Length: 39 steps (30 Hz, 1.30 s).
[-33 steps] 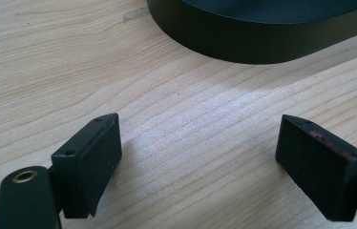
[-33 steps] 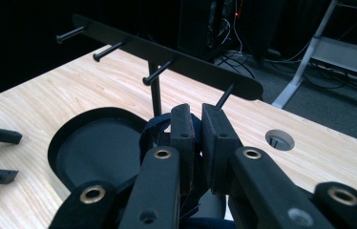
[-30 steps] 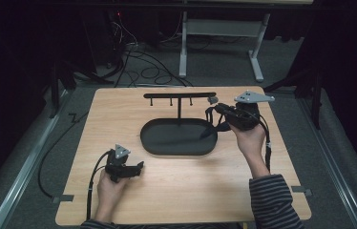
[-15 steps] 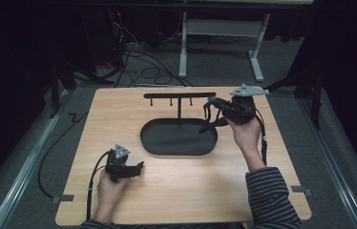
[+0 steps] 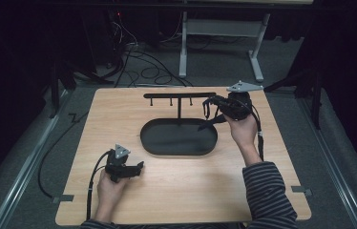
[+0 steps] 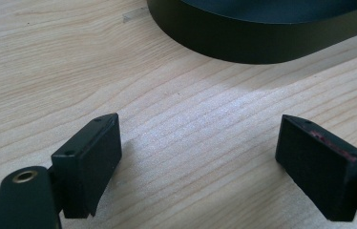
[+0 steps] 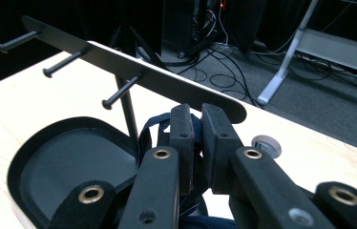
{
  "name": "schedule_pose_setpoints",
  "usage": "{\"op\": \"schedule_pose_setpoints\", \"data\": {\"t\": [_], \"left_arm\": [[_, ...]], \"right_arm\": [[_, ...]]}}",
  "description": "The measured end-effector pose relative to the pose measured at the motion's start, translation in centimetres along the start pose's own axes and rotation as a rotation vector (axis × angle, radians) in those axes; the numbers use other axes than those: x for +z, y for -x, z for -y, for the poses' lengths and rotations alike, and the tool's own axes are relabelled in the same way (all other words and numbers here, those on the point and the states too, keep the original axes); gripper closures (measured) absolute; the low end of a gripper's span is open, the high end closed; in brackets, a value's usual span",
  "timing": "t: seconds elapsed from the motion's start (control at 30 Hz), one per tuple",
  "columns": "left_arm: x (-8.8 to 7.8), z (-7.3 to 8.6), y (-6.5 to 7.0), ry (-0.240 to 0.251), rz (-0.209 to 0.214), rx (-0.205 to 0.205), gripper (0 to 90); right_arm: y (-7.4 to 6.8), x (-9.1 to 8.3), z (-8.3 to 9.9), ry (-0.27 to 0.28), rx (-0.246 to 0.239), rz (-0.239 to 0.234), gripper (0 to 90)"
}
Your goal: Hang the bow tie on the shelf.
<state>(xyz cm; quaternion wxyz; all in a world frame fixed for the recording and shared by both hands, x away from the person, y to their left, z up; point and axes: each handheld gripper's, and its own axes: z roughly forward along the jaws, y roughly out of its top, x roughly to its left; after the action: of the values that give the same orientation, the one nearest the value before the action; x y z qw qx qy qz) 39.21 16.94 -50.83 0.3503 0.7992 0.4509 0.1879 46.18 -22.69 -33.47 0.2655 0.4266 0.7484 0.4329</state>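
While the right gripper (image 7: 193,138) held a dark blue strap (image 7: 153,125) between its closed jaws, the stand's bar (image 7: 133,71) ran just above and beyond them, its nearest peg (image 7: 121,90) up to their left. Well apart from the stand, the left gripper (image 6: 198,157) rested wide open on the table (image 5: 191,186), beside the oval tray (image 5: 179,138).

The tray (image 5: 179,138) sits mid-table (image 5: 186,191), ahead of the left gripper's (image 5: 141,167) jaws; the peg rack (image 5: 179,95) stands just beyond the right gripper's (image 7: 198,119) jaws.
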Motion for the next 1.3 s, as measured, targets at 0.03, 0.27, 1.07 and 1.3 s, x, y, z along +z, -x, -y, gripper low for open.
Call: {"op": "schedule_pose_setpoints", "data": {"t": [0.03, 0.27, 1.07, 1.3], "left_arm": [[0.0, 0.0, 0.0, 0.0, 0.0, 0.0, 16.1], [0.0, 0.0, 0.0, 0.0, 0.0, 0.0, 16.0], [0.0, 0.0, 0.0, -0.001, -0.001, 0.001, 16.0], [0.0, 0.0, 0.0, -0.001, -0.001, 0.001, 16.0]], "right_arm": [[0.1, 0.1, 0.0, 0.001, 0.003, -0.001, 85.3], [0.5, 0.7, 0.0, -0.007, 0.016, 0.022, 84.8], [0.9, 0.8, 0.2, -0.007, 0.034, 0.028, 73.0], [1.1, -0.3, 0.2, 0.014, 0.053, 0.014, 64.1]]}}
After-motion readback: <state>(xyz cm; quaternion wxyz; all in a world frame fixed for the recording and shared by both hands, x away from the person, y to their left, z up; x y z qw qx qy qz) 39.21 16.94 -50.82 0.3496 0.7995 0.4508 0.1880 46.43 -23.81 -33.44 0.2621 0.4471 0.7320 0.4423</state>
